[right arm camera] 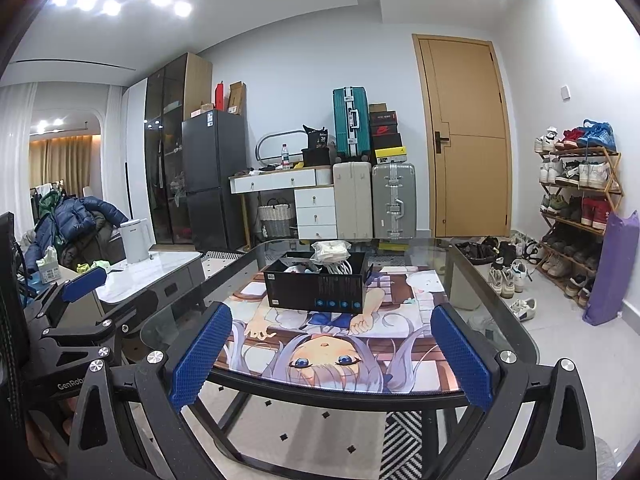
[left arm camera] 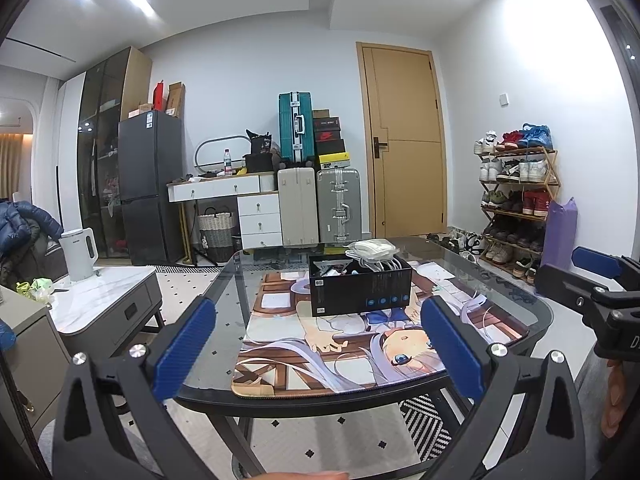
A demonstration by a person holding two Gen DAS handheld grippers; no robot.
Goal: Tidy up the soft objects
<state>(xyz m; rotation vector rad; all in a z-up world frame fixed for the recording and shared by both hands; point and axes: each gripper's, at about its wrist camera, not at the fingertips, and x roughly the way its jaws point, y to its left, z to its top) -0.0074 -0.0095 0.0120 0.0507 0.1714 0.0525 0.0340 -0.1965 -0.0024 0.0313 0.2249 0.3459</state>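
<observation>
Side-by-side wrist views toward shared table

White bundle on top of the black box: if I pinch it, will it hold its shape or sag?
The white bundle looks like soft bagged items with thin loops trailing into the black box, so it probably sags and the loops may snag. It sits heaped above the rim, so a nudge could likely slide it off.
</observation>
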